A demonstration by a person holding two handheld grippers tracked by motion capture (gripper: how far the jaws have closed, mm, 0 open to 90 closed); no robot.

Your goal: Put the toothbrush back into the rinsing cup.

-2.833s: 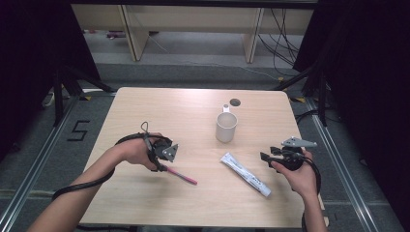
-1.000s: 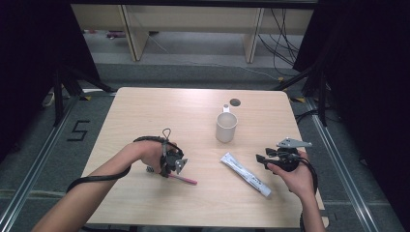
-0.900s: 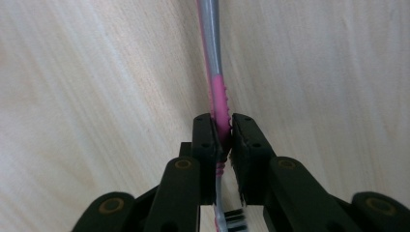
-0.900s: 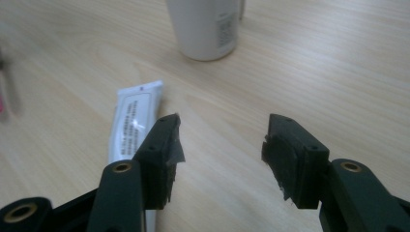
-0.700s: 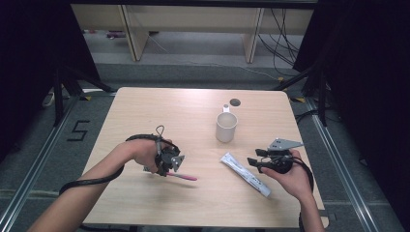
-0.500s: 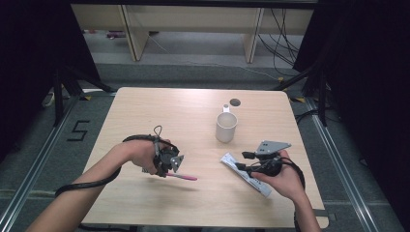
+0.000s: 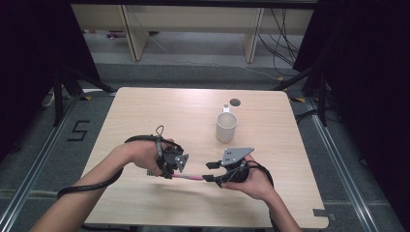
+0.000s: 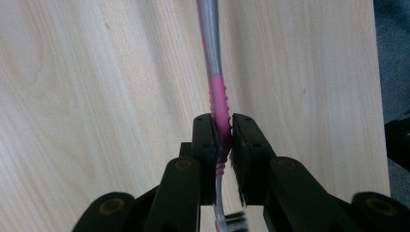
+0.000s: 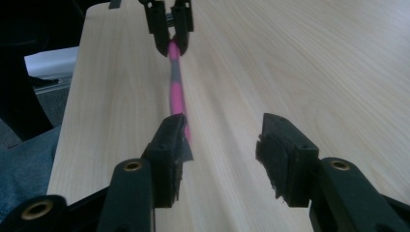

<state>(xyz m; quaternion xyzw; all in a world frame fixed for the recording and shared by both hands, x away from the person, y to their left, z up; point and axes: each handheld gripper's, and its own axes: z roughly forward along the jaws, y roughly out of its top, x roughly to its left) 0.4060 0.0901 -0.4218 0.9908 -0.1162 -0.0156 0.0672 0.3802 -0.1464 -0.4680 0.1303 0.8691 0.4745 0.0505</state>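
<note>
**Toothbrush held between the two grippers**

The toothbrush (image 7: pixel 189 177), pink and grey, hangs level just above the table (image 7: pixel 145 111), near its front edge. The left gripper (image 7: pixel 170 166) is clamped on the pink ribbed part of the handle, bristle end toward its body. The right gripper (image 7: pixel 209 172) faces it; its jaws stand apart and have just been closing, the free handle end lying against one jaw, not pinched. A white mug (image 7: pixel 226 127) stands farther back, well apart.

matt pale wood table (image 7: pixel 145 111), glossy plastic toothbrush (image 8: pixel 220 96)
</note>
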